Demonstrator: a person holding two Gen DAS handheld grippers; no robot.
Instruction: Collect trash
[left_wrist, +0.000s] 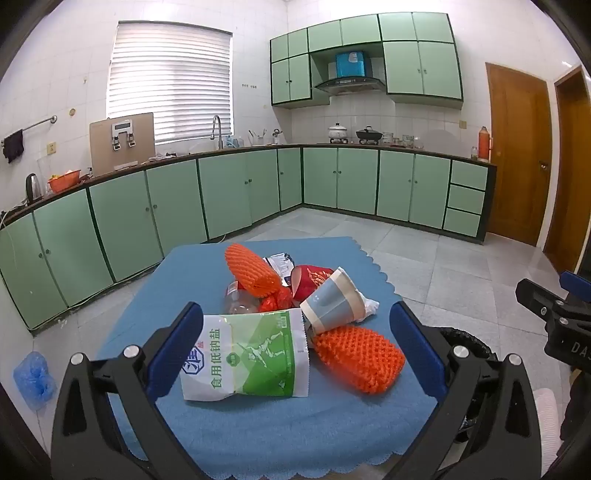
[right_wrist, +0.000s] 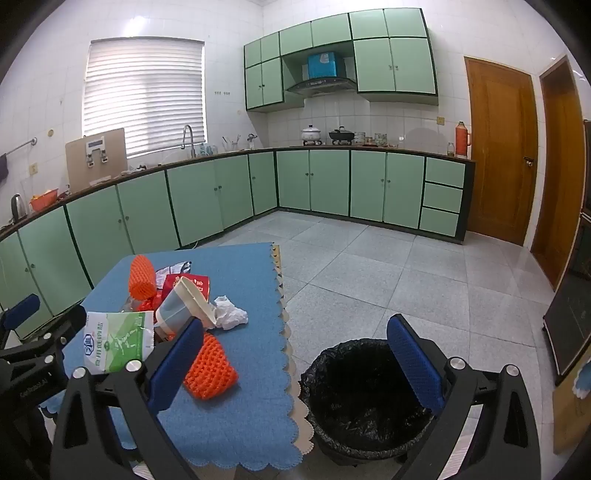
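Observation:
A heap of trash lies on a table with a blue cloth (left_wrist: 258, 435) (right_wrist: 236, 417). Nearest is a white and green salt bag (left_wrist: 247, 354) (right_wrist: 118, 341), beside an orange foam net (left_wrist: 360, 360) (right_wrist: 210, 371). Behind them lie a blue paper cup (left_wrist: 332, 301) (right_wrist: 184, 301), a second orange net (left_wrist: 251, 271) (right_wrist: 142, 277), a red packet (left_wrist: 314, 278) (right_wrist: 186, 282), a clear plastic bottle (left_wrist: 238, 299) and a crumpled white tissue (right_wrist: 231, 314). My left gripper (left_wrist: 295, 347) is open above the bag and net, touching nothing. My right gripper (right_wrist: 295, 356) is open over the table's right edge. A bin with a black bag (right_wrist: 365, 398) stands on the floor right of the table.
Green kitchen cabinets (left_wrist: 155, 206) run along the left and far walls. Wooden doors (right_wrist: 498, 151) stand at the right. A blue plastic bag (left_wrist: 33, 376) lies on the tiled floor left of the table. My right gripper (left_wrist: 554, 317) shows at the left wrist view's right edge.

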